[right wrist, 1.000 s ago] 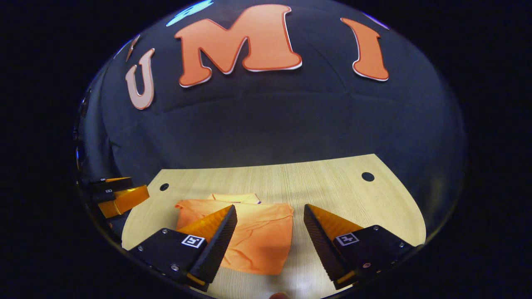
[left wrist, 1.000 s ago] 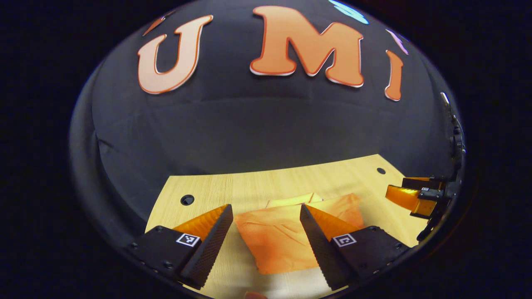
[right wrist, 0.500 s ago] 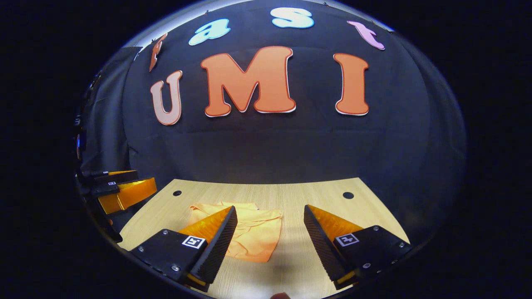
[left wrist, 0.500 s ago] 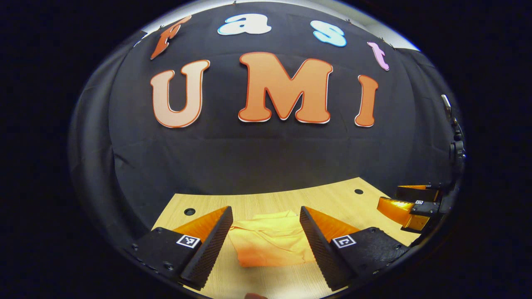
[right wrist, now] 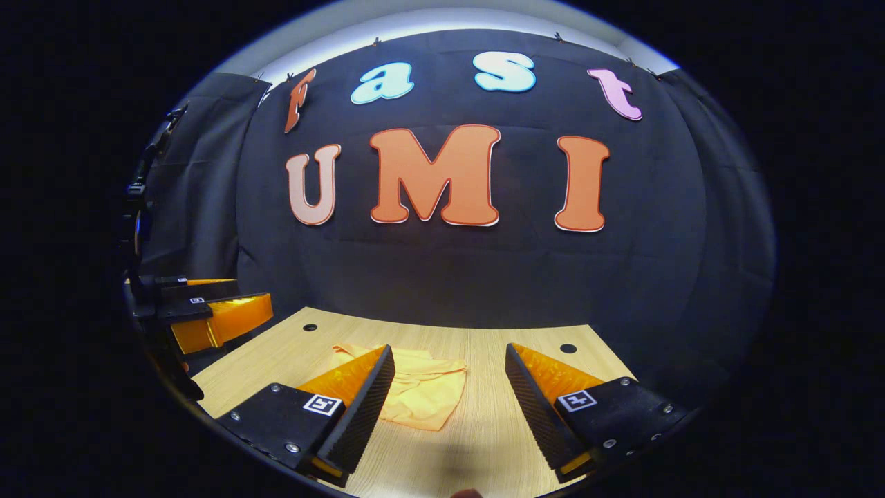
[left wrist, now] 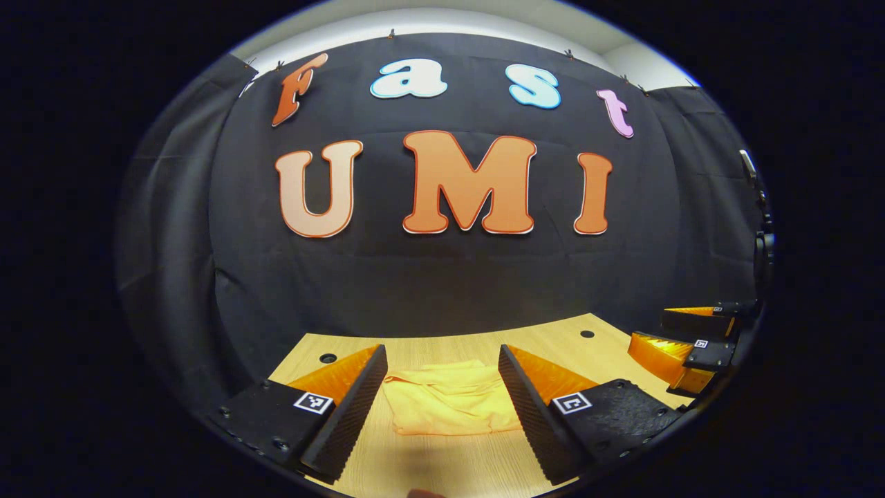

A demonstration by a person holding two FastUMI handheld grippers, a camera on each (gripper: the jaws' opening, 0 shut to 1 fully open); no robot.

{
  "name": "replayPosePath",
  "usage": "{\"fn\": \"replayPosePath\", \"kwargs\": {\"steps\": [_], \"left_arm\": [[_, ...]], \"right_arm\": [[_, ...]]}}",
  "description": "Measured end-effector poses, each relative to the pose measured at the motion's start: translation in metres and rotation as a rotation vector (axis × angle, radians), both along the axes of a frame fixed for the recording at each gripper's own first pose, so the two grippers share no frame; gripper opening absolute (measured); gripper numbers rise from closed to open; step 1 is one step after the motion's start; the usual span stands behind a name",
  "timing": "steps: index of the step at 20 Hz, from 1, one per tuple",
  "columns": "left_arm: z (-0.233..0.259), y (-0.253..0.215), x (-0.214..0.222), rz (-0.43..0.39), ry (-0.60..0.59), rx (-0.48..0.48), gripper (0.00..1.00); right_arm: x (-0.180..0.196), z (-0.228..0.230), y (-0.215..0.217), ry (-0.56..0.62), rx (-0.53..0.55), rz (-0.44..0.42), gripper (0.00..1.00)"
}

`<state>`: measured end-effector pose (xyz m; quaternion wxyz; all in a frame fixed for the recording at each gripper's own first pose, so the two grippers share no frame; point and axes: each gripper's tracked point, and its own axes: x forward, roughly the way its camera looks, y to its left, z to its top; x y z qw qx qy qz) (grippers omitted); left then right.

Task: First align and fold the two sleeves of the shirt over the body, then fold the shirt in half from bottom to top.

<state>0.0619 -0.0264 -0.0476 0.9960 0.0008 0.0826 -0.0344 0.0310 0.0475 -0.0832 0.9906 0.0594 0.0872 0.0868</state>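
Two grippers hang above the table [left wrist: 442, 463], both with fingers spread wide and nothing between them. In the left gripper view, the left gripper [left wrist: 441, 384] frames the shirt [left wrist: 449, 408], which lies flat on the wood past the fingertips as a compact, folded orange bundle, clear of both fingers. Off to the right in that view, near the table's edge, the right gripper [left wrist: 681, 349] is seen from the side, held above the table.

In the right gripper view, the right gripper [right wrist: 449, 384] points over bare wood, and the shirt [right wrist: 425, 394] sits just past its left-hand finger, partly hidden behind it. Farther left, the left gripper [right wrist: 207, 311] shows from the side, raised over the table's edge.

Beyond the shirt, two small round holes [left wrist: 328, 358] mark the far corners of the table. Behind it hangs the black cloth wall [left wrist: 442, 277].
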Motion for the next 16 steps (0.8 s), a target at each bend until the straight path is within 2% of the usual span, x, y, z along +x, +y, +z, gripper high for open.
{"fn": "replayPosePath", "kwargs": {"steps": [9,16], "left_arm": [[0.010,-0.001,-0.057,0.022,-0.072,0.002,0.99],[-0.001,0.002,-0.069,0.046,-0.065,0.025,0.99]], "right_arm": [[-0.033,-0.008,0.005,-0.023,0.002,0.023,0.98],[-0.038,-0.009,0.009,-0.039,-0.027,0.029,0.98]]}}
